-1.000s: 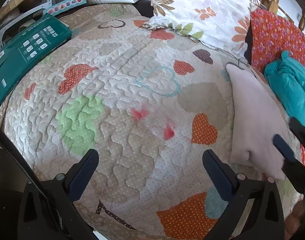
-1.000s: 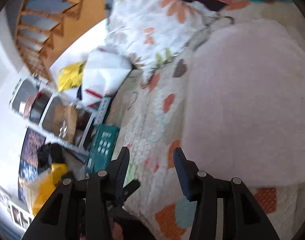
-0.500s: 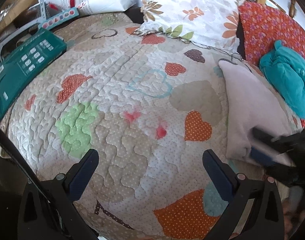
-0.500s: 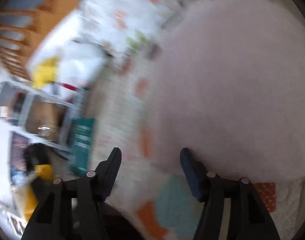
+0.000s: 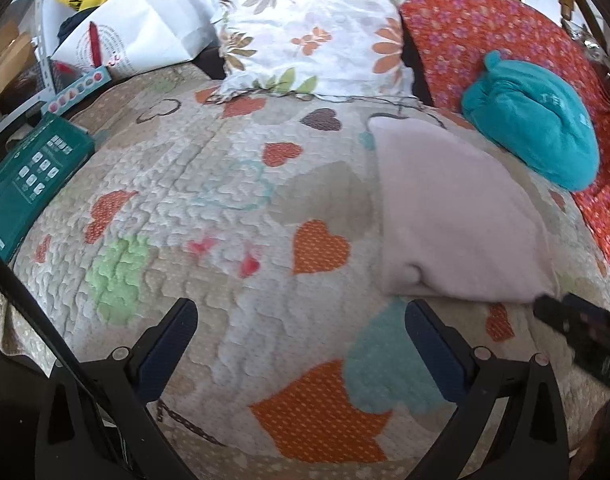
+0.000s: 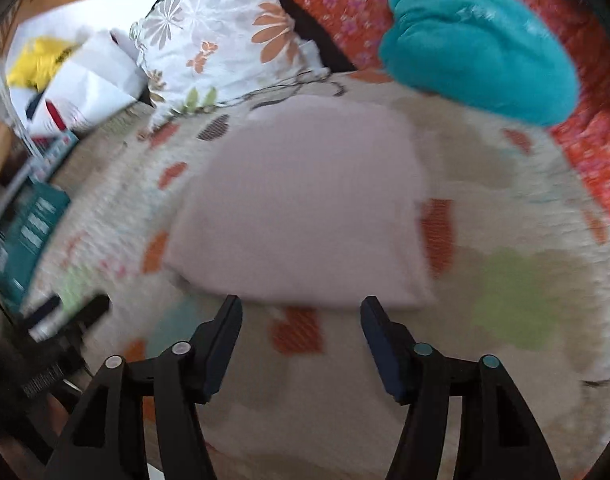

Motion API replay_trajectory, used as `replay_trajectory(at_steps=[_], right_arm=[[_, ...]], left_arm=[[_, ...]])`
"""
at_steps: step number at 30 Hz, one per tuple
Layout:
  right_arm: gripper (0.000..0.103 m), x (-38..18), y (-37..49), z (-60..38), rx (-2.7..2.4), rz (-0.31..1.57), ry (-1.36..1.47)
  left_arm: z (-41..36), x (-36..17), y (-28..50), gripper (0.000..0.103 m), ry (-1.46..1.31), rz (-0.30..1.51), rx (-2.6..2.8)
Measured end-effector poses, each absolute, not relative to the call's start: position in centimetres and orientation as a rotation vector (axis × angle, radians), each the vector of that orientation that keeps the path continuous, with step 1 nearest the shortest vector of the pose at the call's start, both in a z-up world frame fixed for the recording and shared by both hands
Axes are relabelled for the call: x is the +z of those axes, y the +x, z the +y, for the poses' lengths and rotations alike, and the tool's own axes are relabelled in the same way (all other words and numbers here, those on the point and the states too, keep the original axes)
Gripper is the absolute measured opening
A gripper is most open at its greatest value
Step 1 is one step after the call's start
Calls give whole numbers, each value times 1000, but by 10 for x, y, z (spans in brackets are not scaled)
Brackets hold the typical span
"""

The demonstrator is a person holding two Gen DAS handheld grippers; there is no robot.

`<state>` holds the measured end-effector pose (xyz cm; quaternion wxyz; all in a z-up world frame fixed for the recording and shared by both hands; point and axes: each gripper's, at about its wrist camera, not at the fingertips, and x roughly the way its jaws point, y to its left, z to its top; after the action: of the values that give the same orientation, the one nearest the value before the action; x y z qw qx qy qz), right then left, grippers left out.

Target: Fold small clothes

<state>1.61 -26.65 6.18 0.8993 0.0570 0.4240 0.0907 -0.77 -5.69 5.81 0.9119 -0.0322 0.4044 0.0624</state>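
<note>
A folded pale pink garment (image 5: 457, 216) lies flat on the heart-patterned quilt (image 5: 225, 208); it also shows in the right wrist view (image 6: 305, 208). A bunched teal garment (image 5: 537, 120) lies behind it on the red floral cover, and shows in the right wrist view (image 6: 477, 44) too. My left gripper (image 5: 301, 344) is open and empty above the quilt, left of the pink garment. My right gripper (image 6: 301, 320) is open and empty, just short of the pink garment's near edge; it appears in the left wrist view (image 5: 573, 328).
A floral pillow (image 5: 313, 28) and a red floral cover (image 5: 505, 40) lie at the back. A green box (image 5: 29, 176) sits at the quilt's left edge, with a white bag (image 5: 133, 28) and shelves behind it.
My right gripper has swung round to face the pink garment's near edge and opened wider. The left wrist view has shifted right, bringing the pink and teal garments further into frame.
</note>
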Motion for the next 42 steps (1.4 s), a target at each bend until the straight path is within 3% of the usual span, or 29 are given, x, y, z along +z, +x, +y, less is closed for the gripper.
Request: replay_trajectory(at_steps=[12, 42], right_arm=[[73, 50, -17, -310, 44, 870, 79], [76, 47, -1, -279, 23, 842, -19]], left_arm=[[-92, 43, -20, 103, -56, 910, 36], [-85, 23, -12, 103, -59, 977, 26]])
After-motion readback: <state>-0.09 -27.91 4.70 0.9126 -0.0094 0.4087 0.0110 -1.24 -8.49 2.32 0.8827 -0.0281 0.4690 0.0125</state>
